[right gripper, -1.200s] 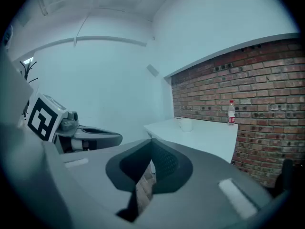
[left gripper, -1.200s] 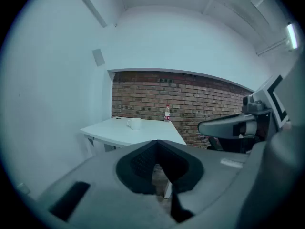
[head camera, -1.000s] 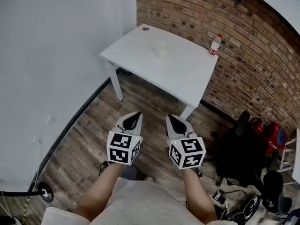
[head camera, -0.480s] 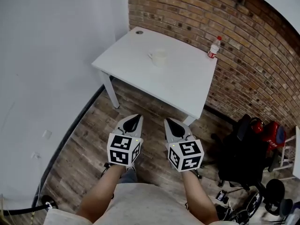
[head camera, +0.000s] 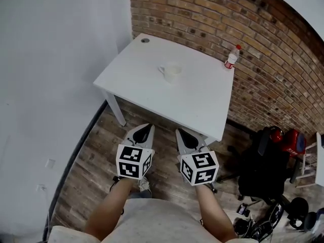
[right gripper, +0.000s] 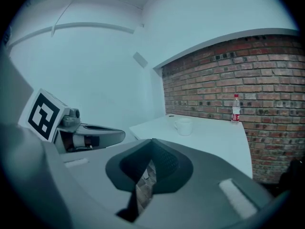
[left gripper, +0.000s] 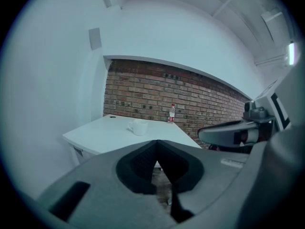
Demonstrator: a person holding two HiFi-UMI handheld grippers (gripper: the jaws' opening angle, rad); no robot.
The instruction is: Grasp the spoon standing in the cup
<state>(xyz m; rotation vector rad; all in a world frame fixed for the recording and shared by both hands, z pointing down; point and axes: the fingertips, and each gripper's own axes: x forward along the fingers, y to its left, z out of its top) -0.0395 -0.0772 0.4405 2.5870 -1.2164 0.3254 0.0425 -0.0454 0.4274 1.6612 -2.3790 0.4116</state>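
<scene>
A white cup (head camera: pixel 172 72) with its handle to the left stands near the middle of a white table (head camera: pixel 197 103). The cup also shows small in the left gripper view (left gripper: pixel 138 127) and in the right gripper view (right gripper: pixel 183 126). I cannot make out a spoon in it at this distance. My left gripper (head camera: pixel 147 126) and right gripper (head camera: pixel 180 132) hang side by side over the wooden floor, short of the table's near edge. Both are shut with their tips touching and nothing held, as seen at the left gripper (left gripper: pixel 156 142) and right gripper (right gripper: pixel 151 141).
A plastic bottle with a red label (head camera: pixel 231 58) stands at the table's far right corner by the brick wall. A black office chair (head camera: pixel 263 168) and a red bag (head camera: pixel 292 140) sit to the right. A white wall runs along the left.
The table and cup have drawn closer and lower in the head view as the person walks forward. Both grippers keep the same shut pose.
</scene>
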